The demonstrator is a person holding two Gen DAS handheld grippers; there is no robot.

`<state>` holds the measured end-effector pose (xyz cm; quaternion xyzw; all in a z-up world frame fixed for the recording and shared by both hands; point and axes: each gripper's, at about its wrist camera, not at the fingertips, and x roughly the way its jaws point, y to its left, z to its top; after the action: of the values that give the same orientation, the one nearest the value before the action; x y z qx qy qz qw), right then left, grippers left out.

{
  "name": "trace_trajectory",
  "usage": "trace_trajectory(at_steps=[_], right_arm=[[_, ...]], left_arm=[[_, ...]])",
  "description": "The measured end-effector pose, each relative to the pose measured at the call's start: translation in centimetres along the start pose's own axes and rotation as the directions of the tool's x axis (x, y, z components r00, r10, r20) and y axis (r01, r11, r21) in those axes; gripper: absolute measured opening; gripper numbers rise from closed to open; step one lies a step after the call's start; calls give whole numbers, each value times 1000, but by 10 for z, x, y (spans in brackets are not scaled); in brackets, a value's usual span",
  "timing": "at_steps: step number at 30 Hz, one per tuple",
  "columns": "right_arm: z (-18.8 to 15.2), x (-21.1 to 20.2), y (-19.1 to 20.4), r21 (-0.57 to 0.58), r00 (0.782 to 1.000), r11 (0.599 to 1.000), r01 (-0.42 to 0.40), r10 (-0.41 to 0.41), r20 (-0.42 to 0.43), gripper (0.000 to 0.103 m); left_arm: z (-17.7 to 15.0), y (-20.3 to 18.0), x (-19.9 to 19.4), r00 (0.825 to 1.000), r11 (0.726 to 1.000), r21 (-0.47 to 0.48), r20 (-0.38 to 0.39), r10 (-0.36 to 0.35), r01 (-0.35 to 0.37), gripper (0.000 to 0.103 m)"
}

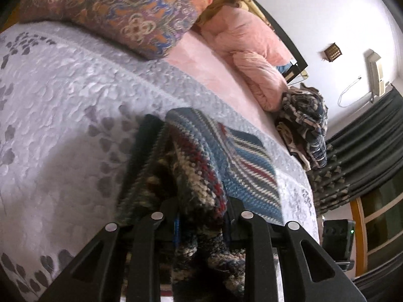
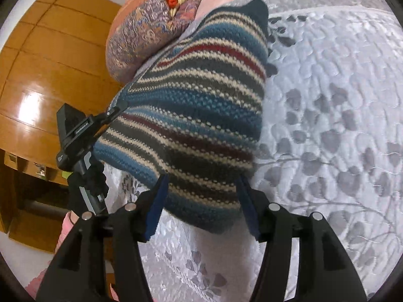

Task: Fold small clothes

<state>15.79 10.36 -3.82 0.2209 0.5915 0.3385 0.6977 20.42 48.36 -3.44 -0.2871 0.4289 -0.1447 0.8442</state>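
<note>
Left wrist view: left gripper (image 1: 201, 216), jaws clamped on the striped knit garment (image 1: 236, 156), is lifting it mid-fold above the bed (image 1: 63, 95) while right gripper (image 2: 201, 203), jaws apart, is straddling its near edge, and a pile of clothes (image 1: 304, 130) at the bed's far edge is lying heaped, seemingly unfolded.

The left wrist view sits low and close over the bed (image 1: 63, 105), facing along it toward the pillows (image 1: 113, 12) and wall. The right wrist view looks down steeply, nearer. Both share the striped knit garment (image 1: 241, 161) (image 2: 196, 115) and grey bedspread.

1. Left gripper (image 1: 201, 216): matte black linkage arms with triangular cut-outs and round silver pivot pins.
2. Right gripper (image 2: 201, 201): the same black arms, with dark blue finger pads (image 2: 156, 206).
</note>
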Motion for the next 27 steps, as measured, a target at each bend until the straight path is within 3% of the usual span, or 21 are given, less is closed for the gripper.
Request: trace_trajectory(at_steps=[7,12,16,19,21,23,27], right_arm=[[1,22,2,8,997,998,64,-64,-42,56],[6,36,5,13,988,990,140,-139,-59,58],[1,24,5,24,992,993,117,-116,-48,59],[-9,7,4,33,997,997,76,-76,-22,71],[-12,3,1,53,999,998,42,-41,-22,71],[-16,5,-4,87,999,996,4,-1,-34,71],[-27,11,-14,115,999,993,12,-6,-54,71]], left_arm=[[-20,26,21,998,999,26,-51,33,-31,25],[-26,28,21,999,1000,16,-48,14,-14,30],[-30,14,-3,998,997,56,-38,59,-57,36],[-41,-1,-31,998,991,119,-21,62,-59,48],[-50,-10,-43,998,989,142,-31,55,-50,55],[-58,-17,-47,997,985,164,-48,64,-56,57],[-70,-23,-36,992,983,174,-100,75,-57,57]])
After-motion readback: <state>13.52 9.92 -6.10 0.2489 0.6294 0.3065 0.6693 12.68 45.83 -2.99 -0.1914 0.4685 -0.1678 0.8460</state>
